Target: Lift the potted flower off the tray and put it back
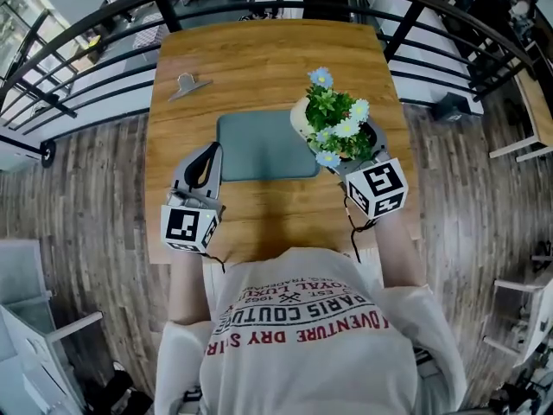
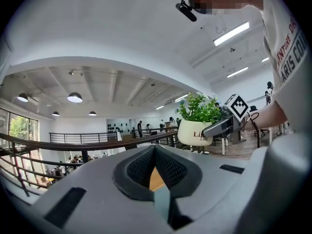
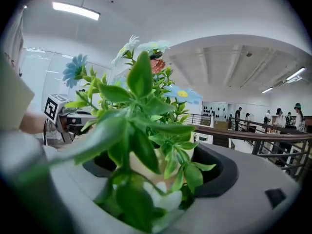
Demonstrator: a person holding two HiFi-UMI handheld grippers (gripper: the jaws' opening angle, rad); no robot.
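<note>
The potted flower (image 1: 339,124) has green leaves, blue and white blooms and a cream pot (image 1: 300,114). It stands upright over the right edge of the grey-green tray (image 1: 259,145). My right gripper (image 1: 350,156) is shut on the pot, its jaws on either side of it under the leaves. In the right gripper view the leaves (image 3: 141,130) fill the space between the jaws and the pot (image 3: 146,168) shows behind them. I cannot tell whether the pot touches the tray. My left gripper (image 1: 207,156) lies shut beside the tray's left edge, holding nothing. From the left gripper view the pot (image 2: 194,133) shows at the right.
The wooden table (image 1: 259,59) has a metal binder clip (image 1: 188,85) near its far left corner. A dark railing (image 1: 104,24) curves round behind the table, with plank floor on both sides. The person stands at the table's near edge.
</note>
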